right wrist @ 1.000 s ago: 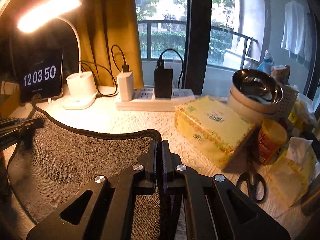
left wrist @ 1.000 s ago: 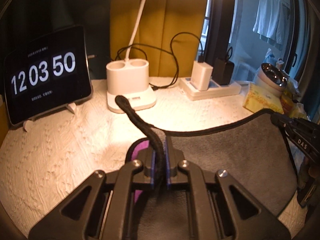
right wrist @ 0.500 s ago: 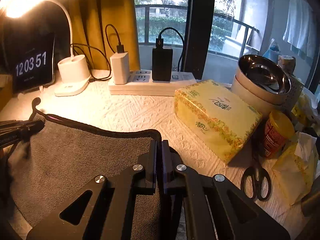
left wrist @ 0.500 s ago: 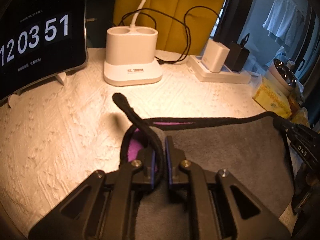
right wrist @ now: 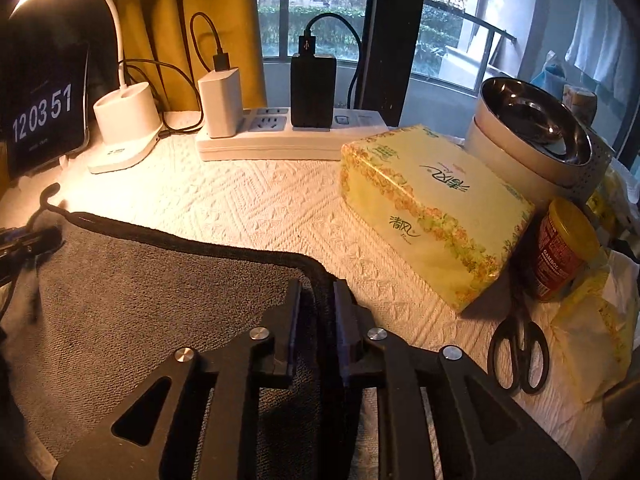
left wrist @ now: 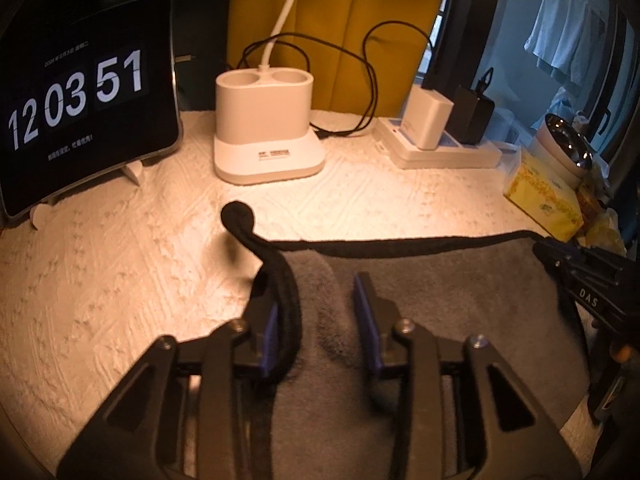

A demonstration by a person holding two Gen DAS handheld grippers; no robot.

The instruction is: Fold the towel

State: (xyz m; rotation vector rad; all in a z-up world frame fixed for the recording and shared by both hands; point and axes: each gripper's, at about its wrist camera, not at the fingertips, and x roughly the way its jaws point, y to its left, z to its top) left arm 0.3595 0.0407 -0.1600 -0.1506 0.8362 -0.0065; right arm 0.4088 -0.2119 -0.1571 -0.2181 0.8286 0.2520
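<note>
A grey towel (left wrist: 432,304) with black edging lies flat on the white textured cloth (left wrist: 100,288); it also shows in the right wrist view (right wrist: 132,300). My left gripper (left wrist: 316,308) is open over the towel's far left corner, the black edge and its hanging loop (left wrist: 240,216) resting against the left finger. My right gripper (right wrist: 316,300) has its jaws parted a little around the towel's far right corner edge, with a visible gap. The right gripper also shows at the right of the left wrist view (left wrist: 580,276).
Along the back stand a clock tablet (left wrist: 80,96), a white lamp base (left wrist: 264,128) and a power strip with chargers (right wrist: 288,132). On the right are a yellow tissue box (right wrist: 432,212), stacked bowls (right wrist: 532,132), a jar (right wrist: 560,248) and scissors (right wrist: 520,348).
Both grippers lowered the towel's far edge onto the cloth. The left gripper opened wide and let go of the corner; the right jaws parted slightly. The purple underside is no longer seen.
</note>
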